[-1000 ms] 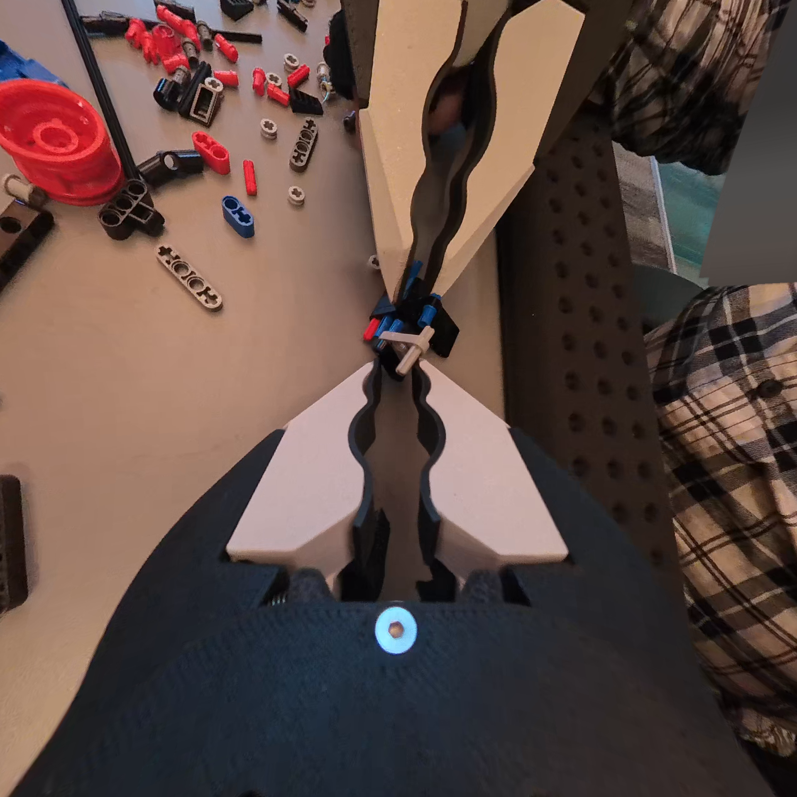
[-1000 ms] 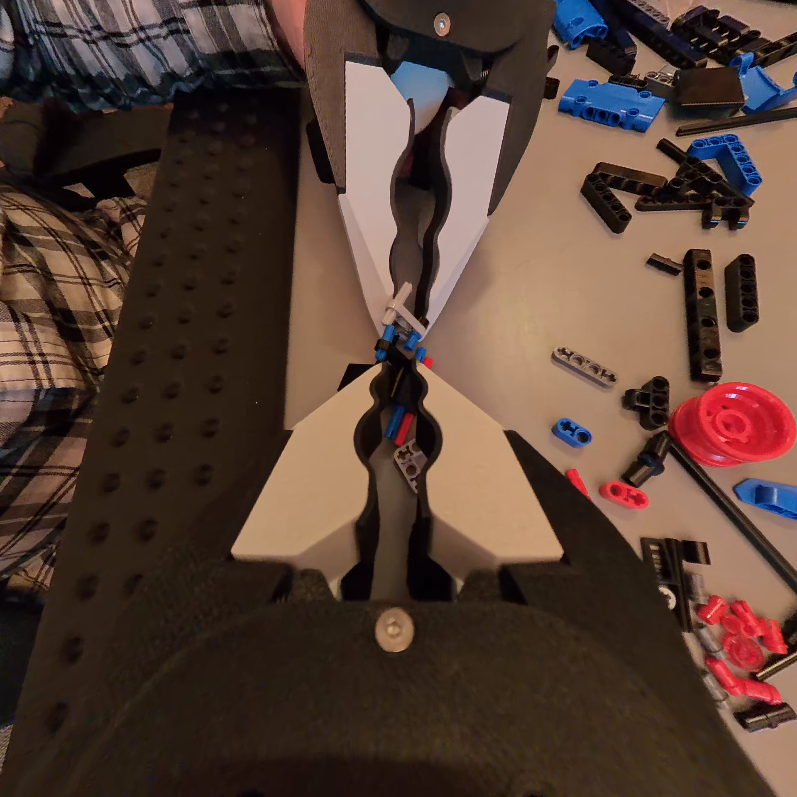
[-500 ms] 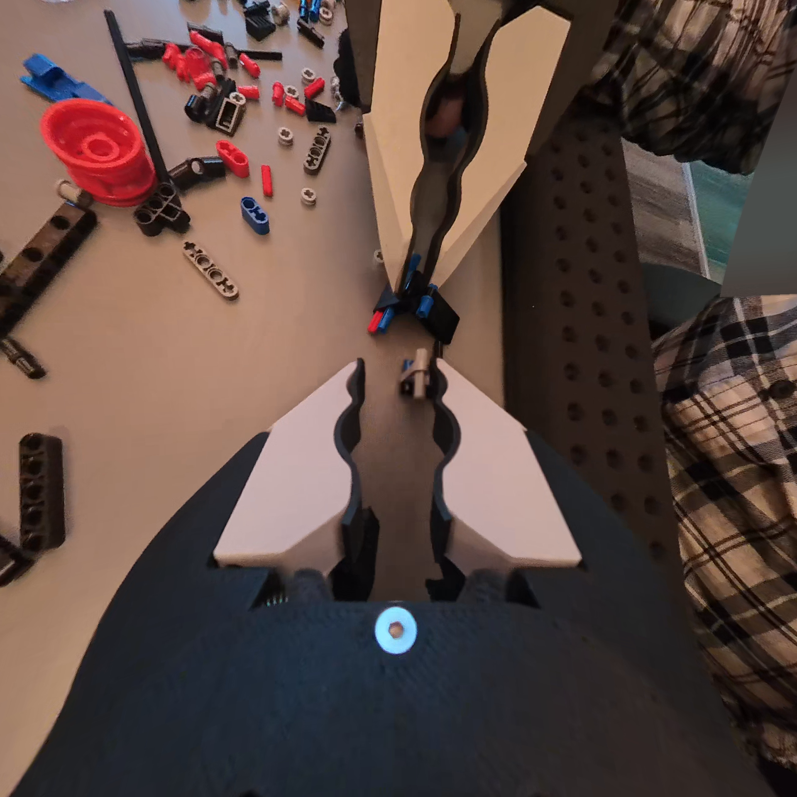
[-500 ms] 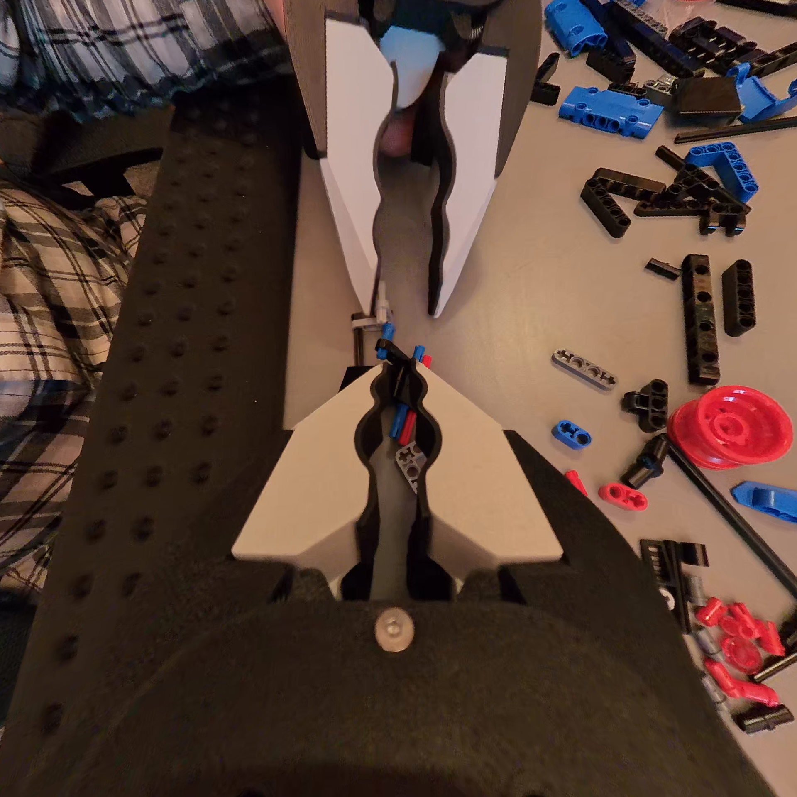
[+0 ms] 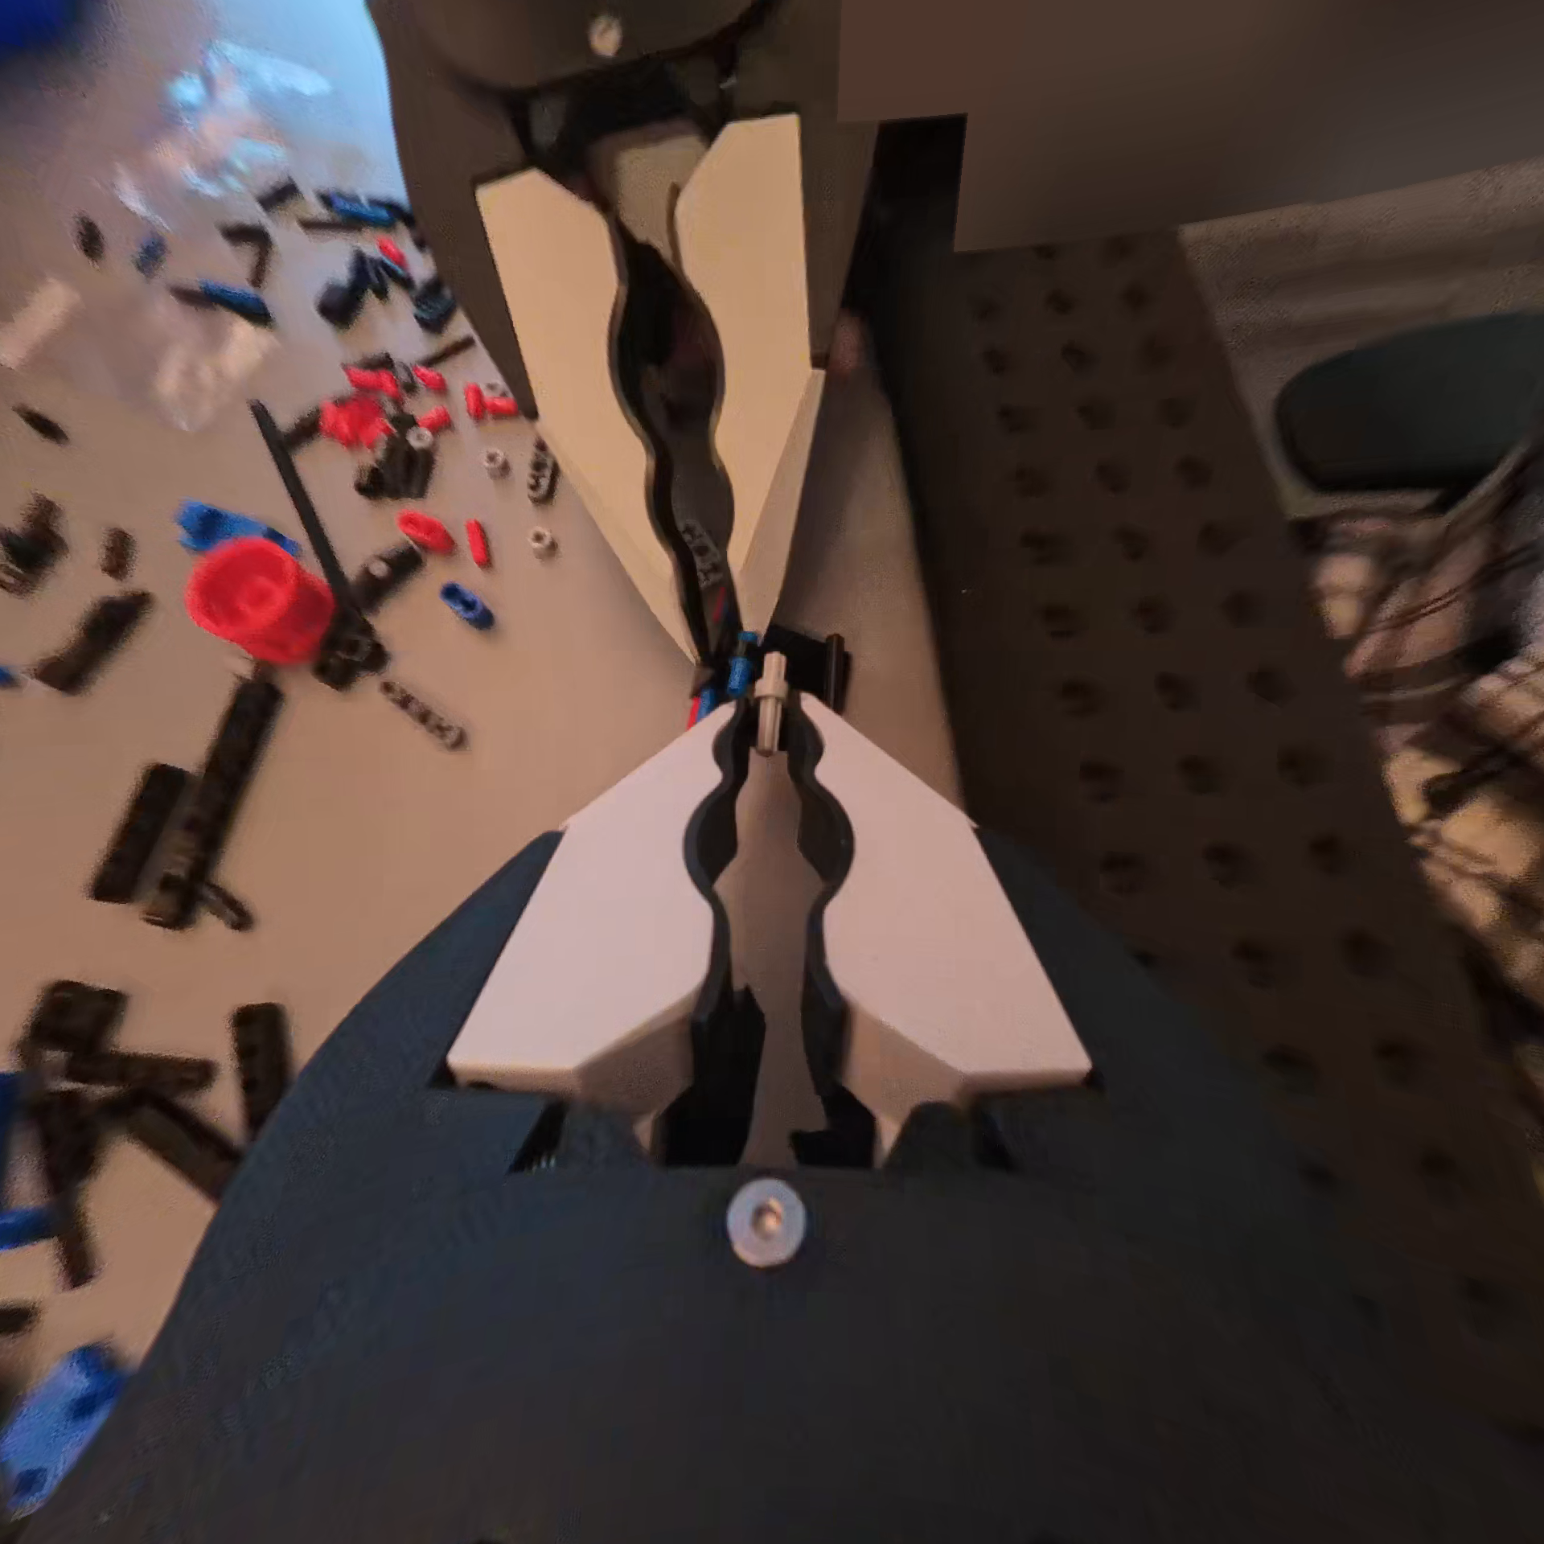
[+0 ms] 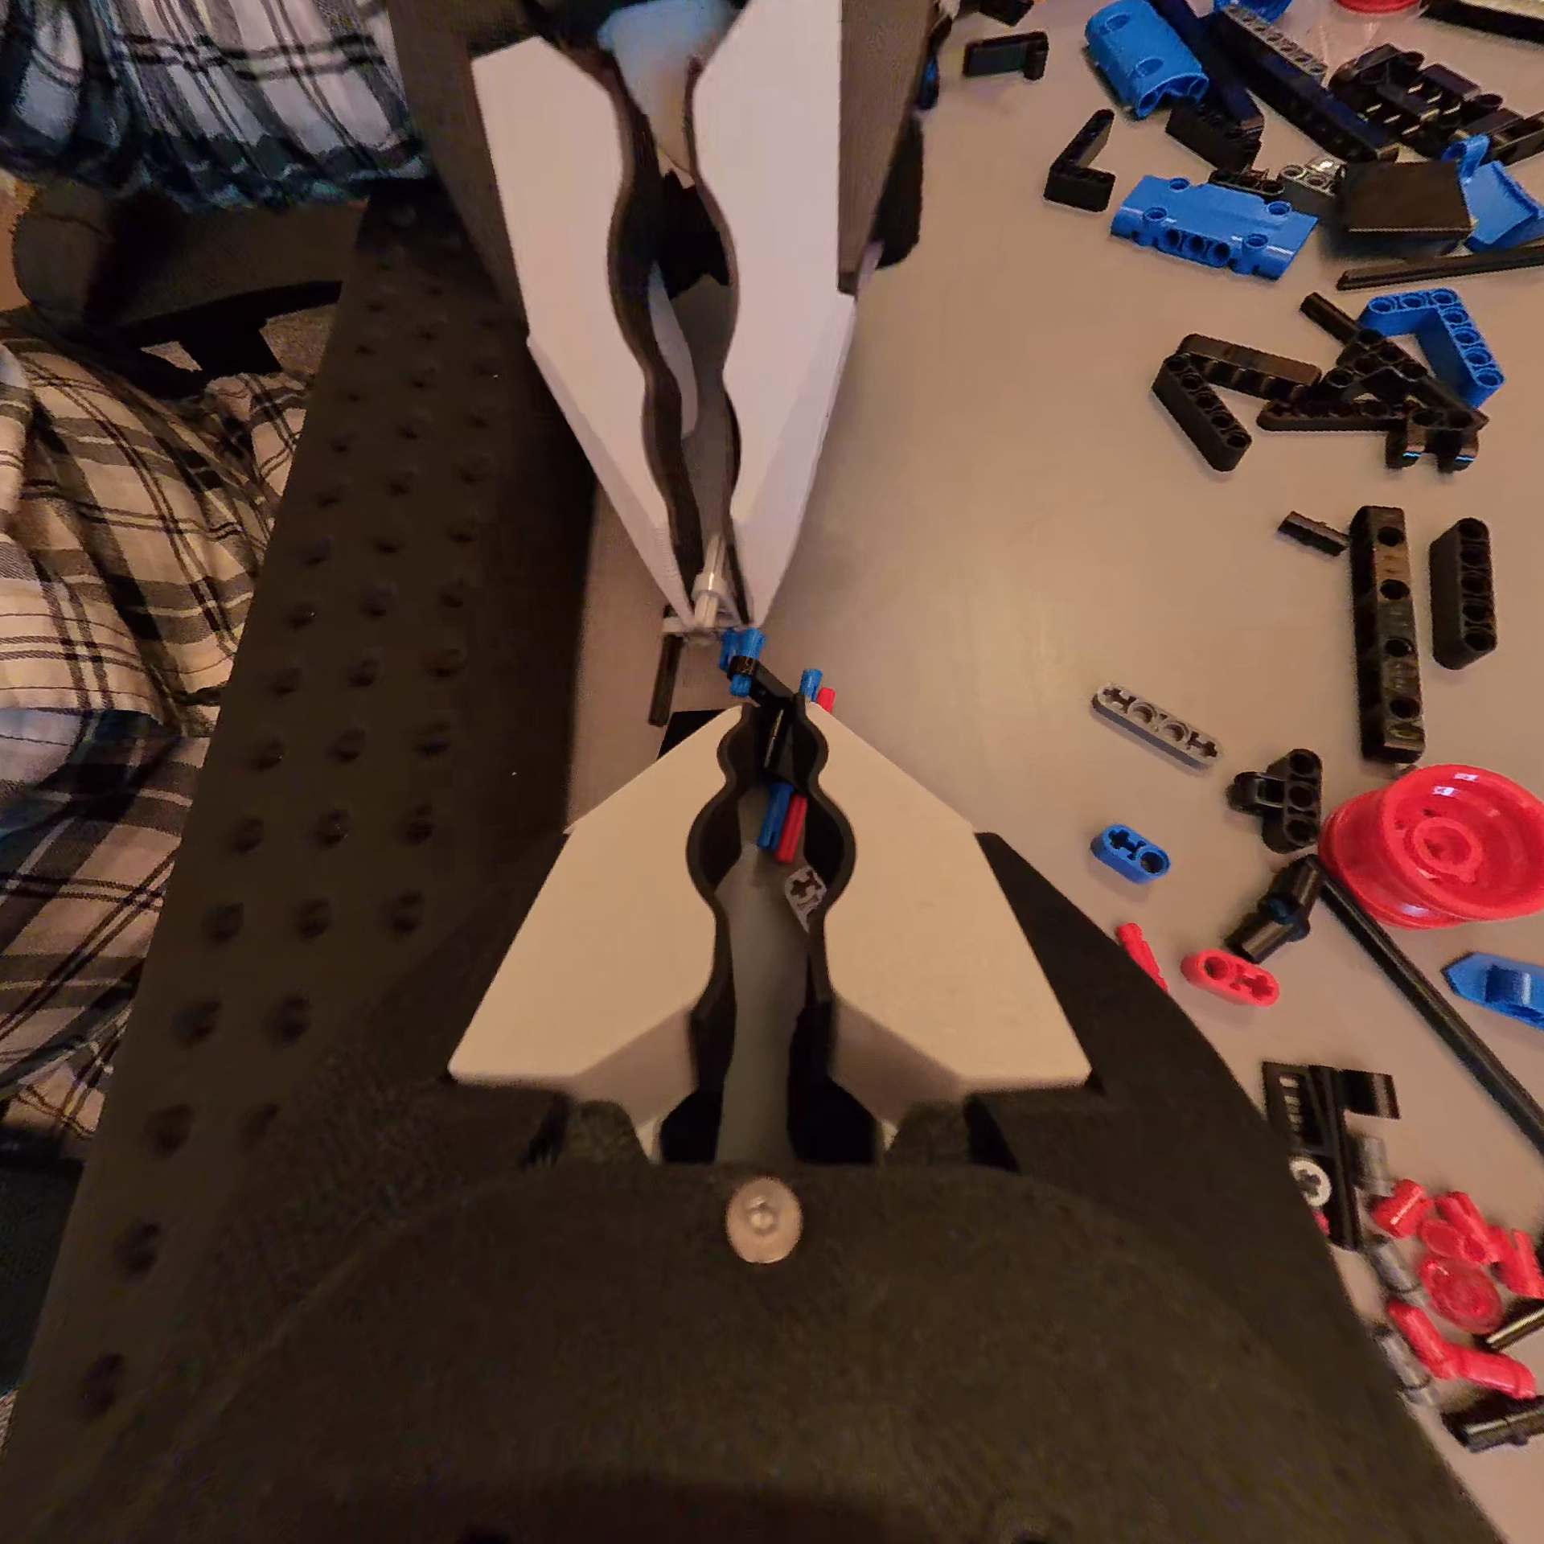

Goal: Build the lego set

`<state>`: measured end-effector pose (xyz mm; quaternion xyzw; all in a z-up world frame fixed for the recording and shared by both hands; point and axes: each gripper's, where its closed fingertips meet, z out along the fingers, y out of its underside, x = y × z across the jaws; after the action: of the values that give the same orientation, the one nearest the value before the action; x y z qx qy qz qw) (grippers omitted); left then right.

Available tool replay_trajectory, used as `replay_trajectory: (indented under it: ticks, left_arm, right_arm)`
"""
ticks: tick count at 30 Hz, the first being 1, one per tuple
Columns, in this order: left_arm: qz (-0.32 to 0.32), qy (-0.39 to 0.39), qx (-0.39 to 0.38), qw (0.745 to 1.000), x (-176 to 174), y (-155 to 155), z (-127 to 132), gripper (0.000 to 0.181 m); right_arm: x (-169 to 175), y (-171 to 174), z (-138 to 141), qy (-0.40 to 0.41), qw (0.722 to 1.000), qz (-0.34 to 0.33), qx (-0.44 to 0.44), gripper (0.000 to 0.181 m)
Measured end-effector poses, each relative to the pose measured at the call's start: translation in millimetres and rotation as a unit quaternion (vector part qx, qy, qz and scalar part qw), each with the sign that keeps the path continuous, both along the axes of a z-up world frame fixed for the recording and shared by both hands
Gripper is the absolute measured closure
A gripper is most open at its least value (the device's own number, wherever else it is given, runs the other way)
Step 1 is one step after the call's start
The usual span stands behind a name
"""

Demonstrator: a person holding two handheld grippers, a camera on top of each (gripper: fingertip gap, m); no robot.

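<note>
Since half a second ago, the left gripper [image 5: 769,710] has closed its spread fingers and come back tip to tip with the right gripper [image 6: 773,710]; the small grey pin [image 5: 770,700] that sat loose at one fingertip is now pinched between both.

Around them, the tan table [image 6: 986,585] carries scattered parts: a red wheel [image 6: 1441,844], a grey thin beam [image 6: 1155,725], a small blue link [image 6: 1130,854], a long black beam [image 6: 1387,635], a blue panel [image 6: 1211,226] and a heap of red pins [image 6: 1458,1287] near the right edge. A black perforated board [image 6: 351,668] runs along the table's edge beside both grippers, and plaid cloth [image 6: 92,518] lies beyond it. The left wrist view is blurred at its sides, so small parts there cannot be told apart. Nothing stands between the two gripper tips.

The left gripper's fingers are nearly together, clamping the grey pin, which points toward the other gripper. The right gripper is likewise closed, holding a small black assembly [image 6: 781,727] studded with blue and red pins; part of it reaches back between the fingers.

The grey pin's free end sits just beside the assembly's nearest blue pin [image 6: 739,652]; whether they touch I cannot tell.
</note>
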<state>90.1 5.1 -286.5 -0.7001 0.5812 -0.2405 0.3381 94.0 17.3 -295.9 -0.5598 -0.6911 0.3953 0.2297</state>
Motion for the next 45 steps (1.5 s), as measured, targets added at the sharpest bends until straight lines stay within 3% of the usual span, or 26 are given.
replay_trajectory:
  ticks: [3,19,34,37,45]
  left_arm:
    - [-0.021,0.068,0.08,0.994,-2,3,-11,0.176]
    - [-0.058,0.11,0.258,0.958,-1,11,-2,0.176]
    - [-0.079,0.166,0.275,0.944,-16,14,-13,0.176]
    - [-0.075,0.135,0.272,0.95,-10,11,-6,0.176]
    - [-0.069,0.153,0.293,0.941,-9,11,-8,0.176]
  right_arm:
    - [1,-1,0,0.002,1.0,0.005,0.001,0.175]
    - [1,-2,0,0.003,1.0,0.008,0.001,0.175]
    - [1,-2,0,0.002,1.0,0.01,-0.005,0.175]
    - [1,-2,0,0.002,1.0,0.01,-0.005,0.175]
    - [1,-2,0,0.002,1.0,0.008,-0.006,0.175]
